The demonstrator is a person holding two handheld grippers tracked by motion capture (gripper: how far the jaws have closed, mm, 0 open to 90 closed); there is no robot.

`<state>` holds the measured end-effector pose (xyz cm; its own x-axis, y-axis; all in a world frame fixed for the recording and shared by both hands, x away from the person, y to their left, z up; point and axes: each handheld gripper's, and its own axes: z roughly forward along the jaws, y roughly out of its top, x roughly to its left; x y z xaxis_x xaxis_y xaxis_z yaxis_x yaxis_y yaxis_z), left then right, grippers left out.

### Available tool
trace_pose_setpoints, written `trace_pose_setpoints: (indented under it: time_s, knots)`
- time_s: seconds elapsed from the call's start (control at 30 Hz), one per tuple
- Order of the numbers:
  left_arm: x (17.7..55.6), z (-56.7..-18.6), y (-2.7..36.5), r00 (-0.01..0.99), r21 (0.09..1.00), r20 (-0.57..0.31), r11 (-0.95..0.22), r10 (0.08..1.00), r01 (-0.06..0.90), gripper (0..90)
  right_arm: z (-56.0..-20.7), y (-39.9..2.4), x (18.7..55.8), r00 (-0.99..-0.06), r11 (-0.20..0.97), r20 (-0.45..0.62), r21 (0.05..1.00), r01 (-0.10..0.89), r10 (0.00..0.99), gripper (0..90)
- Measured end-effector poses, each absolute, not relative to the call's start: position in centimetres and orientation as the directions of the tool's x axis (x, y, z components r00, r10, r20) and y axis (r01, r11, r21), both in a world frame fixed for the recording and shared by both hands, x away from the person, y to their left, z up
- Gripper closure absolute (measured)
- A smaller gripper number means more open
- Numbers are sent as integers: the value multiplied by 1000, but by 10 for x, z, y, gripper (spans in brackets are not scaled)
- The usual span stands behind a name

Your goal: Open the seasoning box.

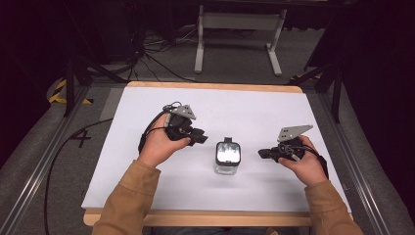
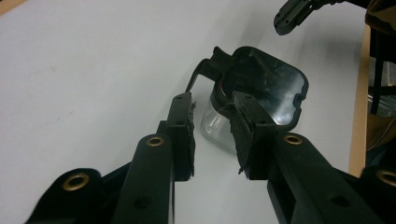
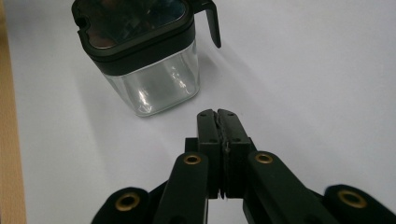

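- Jar [image 1: 227, 157]: a small square container with clear walls and a black lid is sitting upright on the white surface [image 1: 147, 176], in its middle part toward the person's edge, between the two grippers.
- Its lid [image 3: 133, 29] is sitting on top, glossy and dark, with a thin black tab [image 3: 212, 23] hanging down from one corner on the jar's far side from the person.
- Judging by the see-through walls, the jar is looking empty, so it is probably going to feel light and slide or tip under a sideways push.
- The walls are likely rigid and slick, glass or hard plastic; which one cannot be told. A grip across two flat opposite sides, just under the black rim, is looking like the safest hold, while the tab is seeming the natural place to lift the lid.
- The left gripper [image 1: 195, 134] is hovering just beside the jar on its left, jaws parted with nothing between them; in the left gripper view they are framing the jar's near corner without touching it.
- The right gripper [image 1: 265, 153] is waiting near the jar's right side, jaws pressed together on nothing, pointing toward it.
- Nothing else is lying on the surface around the jar, so neither approach is blocked.
- Beyond the jar, past the surface's far edge, a pale metal stand [image 1: 239, 29] and loose cables [image 1: 151, 54] are resting on the floor, well apart from the work.
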<state>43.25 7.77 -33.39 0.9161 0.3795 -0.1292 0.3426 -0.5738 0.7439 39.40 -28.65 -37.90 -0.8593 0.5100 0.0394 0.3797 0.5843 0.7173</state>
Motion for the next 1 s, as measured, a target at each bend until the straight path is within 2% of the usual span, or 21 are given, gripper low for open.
trace_pose_setpoints:
  time_s: [0.17,0.43,1.0]
  knots:
    - [445,-338,58,932,725,-119,-611,343,317,735,-379,-289,394,-857,580,47,718,386,512,891]
    - [463,-346,35,935,752,-154,-576,320,321,760,-378,-291,393,-860,575,44,726,377,508,885]
    - [472,-358,5,944,718,-178,-619,278,318,824,-380,-291,395,-863,578,49,723,377,502,873]
